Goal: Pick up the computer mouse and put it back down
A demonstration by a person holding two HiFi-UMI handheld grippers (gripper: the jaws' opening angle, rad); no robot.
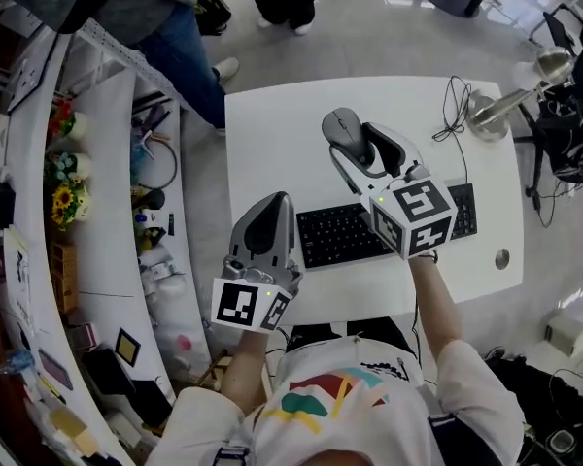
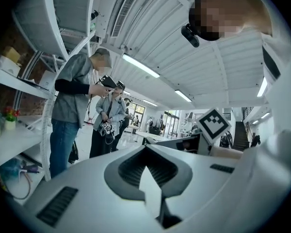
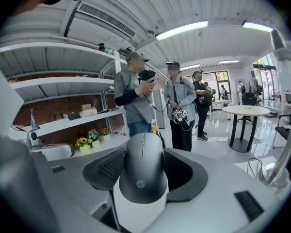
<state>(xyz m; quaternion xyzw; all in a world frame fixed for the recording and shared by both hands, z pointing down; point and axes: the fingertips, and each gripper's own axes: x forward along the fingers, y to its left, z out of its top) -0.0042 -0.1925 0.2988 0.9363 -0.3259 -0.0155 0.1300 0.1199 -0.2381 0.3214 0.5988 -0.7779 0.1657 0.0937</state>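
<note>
Over the white table [image 1: 272, 144], right claw [image 1: 358, 149] clamps the hp-marked mouse [image 3: 143, 174]; left claw [image 1: 277, 202] is closed together, empty.

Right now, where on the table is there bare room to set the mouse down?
Bare: the left of the table, between its edge and the keyboard; also the far strip beyond the mouse. Crowded: the far right corner, with lamp and cable, and the near middle, under the keyboard.
</note>
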